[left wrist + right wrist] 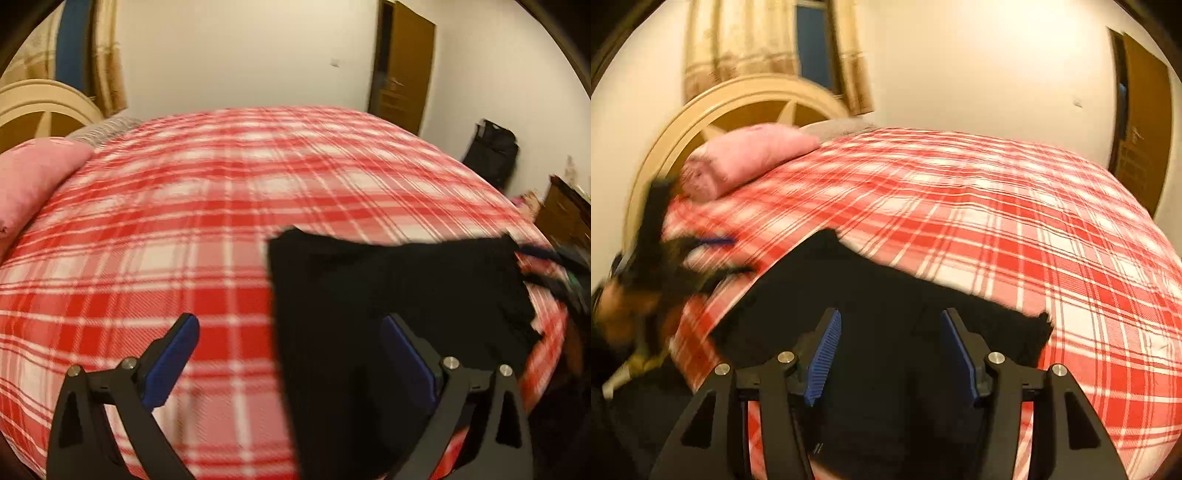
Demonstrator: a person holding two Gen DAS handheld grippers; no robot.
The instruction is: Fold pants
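Left gripper (pixel 291 328) spread wide, black pants (pixel 399 288) on plaid bed (pixel 184 206)

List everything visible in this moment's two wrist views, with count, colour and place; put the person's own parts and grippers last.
pants: one, black, lying on the near edge of the bed
bedspread: one, red and white plaid, covering the bed
pillow: one, pink, at the head of the bed
headboard: one, cream and tan, arched, behind the pillow
curtain: beige, above the headboard
door: one, brown, in the far wall
bag: one, black, on the floor by the wall
left gripper: black with blue pads, open, at the pants' left edge
right gripper: black with blue pads, open, over the pants
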